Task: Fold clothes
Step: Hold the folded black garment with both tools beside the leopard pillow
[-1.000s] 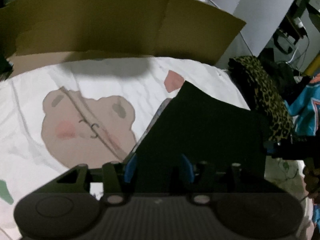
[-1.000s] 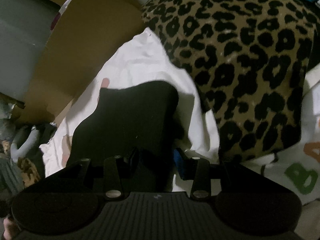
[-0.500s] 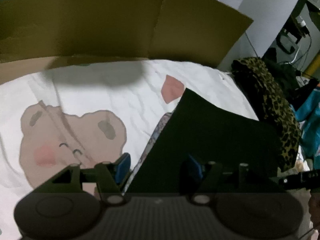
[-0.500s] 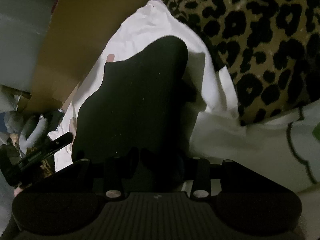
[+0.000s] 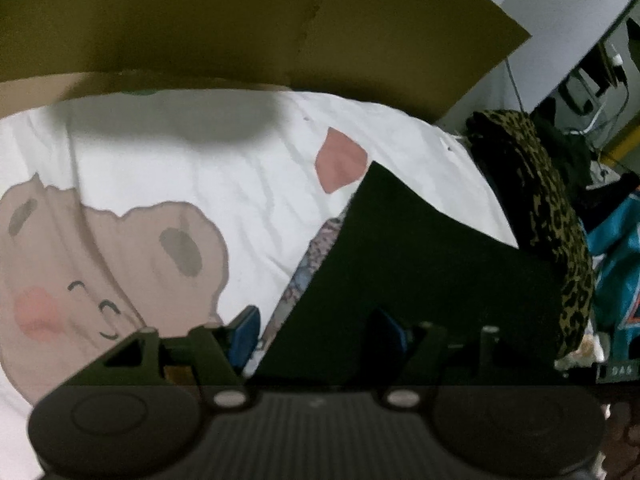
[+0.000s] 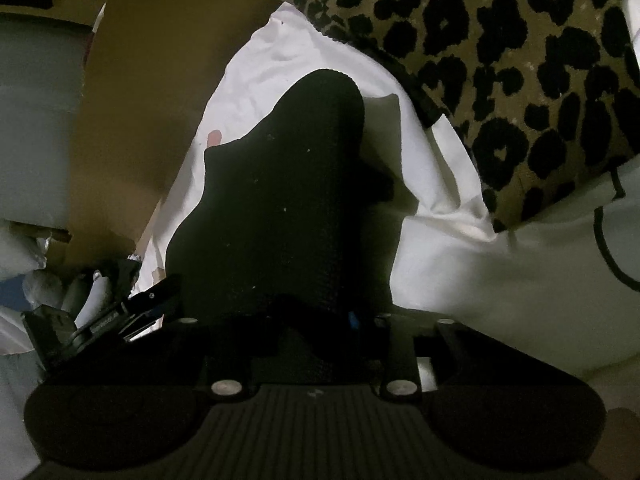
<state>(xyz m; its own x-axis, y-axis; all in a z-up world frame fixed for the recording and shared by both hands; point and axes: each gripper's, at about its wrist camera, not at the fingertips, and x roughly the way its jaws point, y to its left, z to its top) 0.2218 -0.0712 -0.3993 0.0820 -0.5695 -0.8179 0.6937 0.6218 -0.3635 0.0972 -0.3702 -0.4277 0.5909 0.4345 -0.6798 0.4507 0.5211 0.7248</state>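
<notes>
Black garment point(image 5: 420, 264): lies on the white bear-print sheet point(image 5: 168, 184), one edge between the parted blue pads of the left gripper point(image 5: 316, 328), wider than a second ago. Right gripper point(image 6: 316, 312): jaws buried in the cloth, state unclear; garment now fills more view. Beyond: leopard-print fabric point(image 6: 512, 60), cardboard point(image 5: 248, 24).

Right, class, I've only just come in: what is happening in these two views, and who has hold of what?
A person is folding a black garment on a white bear-print sheet, with a handheld tool in each hand. The left tool is open, its blue pads either side of the garment's edge. The right tool appears shut on the other end, which drapes over its fingers. A leopard-print cloth lies beside the garment, and cardboard stands behind the sheet.
</notes>
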